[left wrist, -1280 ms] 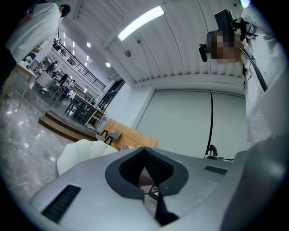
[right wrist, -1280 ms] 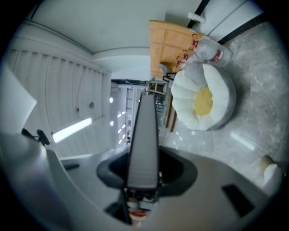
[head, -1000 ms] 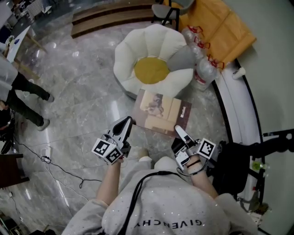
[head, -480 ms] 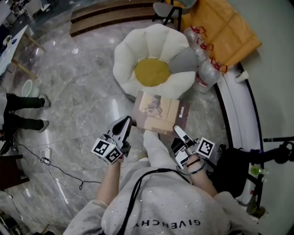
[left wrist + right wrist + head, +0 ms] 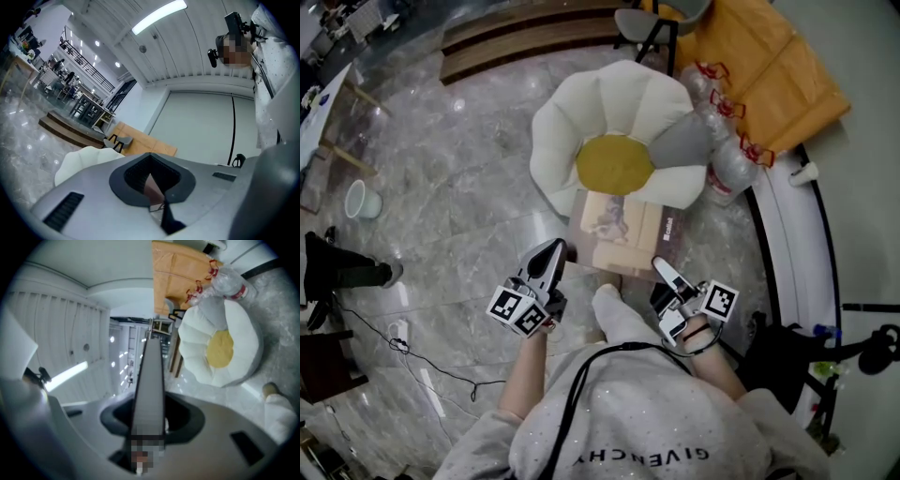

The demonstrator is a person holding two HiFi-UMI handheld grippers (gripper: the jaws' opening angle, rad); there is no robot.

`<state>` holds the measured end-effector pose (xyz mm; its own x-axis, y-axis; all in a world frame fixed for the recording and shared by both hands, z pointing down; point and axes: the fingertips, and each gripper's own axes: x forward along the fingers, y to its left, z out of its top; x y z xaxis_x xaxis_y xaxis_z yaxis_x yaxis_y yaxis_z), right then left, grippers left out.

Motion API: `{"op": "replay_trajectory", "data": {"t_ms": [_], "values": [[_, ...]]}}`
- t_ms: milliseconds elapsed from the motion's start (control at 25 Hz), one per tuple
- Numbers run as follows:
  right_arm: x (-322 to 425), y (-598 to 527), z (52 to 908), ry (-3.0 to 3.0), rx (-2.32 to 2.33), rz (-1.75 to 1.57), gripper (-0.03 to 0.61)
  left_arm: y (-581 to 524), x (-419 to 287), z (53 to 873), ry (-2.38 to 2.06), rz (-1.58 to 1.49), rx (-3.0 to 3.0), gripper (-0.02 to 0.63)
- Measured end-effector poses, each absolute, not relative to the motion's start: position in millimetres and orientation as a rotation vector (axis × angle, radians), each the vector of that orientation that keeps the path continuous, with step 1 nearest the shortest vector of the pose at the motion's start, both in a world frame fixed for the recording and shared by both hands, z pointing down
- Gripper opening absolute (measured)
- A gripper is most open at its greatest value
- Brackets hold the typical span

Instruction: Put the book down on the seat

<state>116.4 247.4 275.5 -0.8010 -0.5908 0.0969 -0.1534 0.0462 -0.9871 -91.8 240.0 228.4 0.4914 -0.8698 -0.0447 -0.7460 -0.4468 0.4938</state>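
So the left gripper (image 5: 555, 253) and right gripper (image 5: 664, 271) are each pinching a side of the one flat rectangular book (image 5: 623, 230), which is hanging at the front of the single puffy flower-shaped seat (image 5: 609, 108), white petals, round yellow middle.

Open office hall: polished marble floor (image 5: 469, 187), distant desks (image 5: 84, 105), strip light (image 5: 157, 16).

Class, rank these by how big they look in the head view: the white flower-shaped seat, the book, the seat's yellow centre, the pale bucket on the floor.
1. white flower-shaped seat
2. book, though it is held nearer the camera, so this place is unsure
3. yellow centre
4. pale bucket
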Motion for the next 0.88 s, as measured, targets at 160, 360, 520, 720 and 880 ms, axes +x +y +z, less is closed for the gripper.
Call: {"op": "replay_trajectory", "data": {"t_ms": [160,360,520,720,880], "values": [[119,209,275,2.012,-0.738,-1.806,0.155,195,-91,227,-1.341,-0.415,2.332,0.022],[117,167,286,2.044,-0.743,-1.822,0.156,150,-92,235,-1.349,-0.419,2.319,0.023],[118,138,296,2.046,-0.743,-1.845,0.155,123,-91,244,-1.361,-0.418,2.298,0.021],[116,115,300,2.059,-0.731,-1.872,0.155,102,-91,250,-1.376,-0.412,2.276,0.022],[114,104,304,2.045,-0.727,-1.884,0.155,93,-93,255,-1.376,-0.388,2.267,0.021]]}}
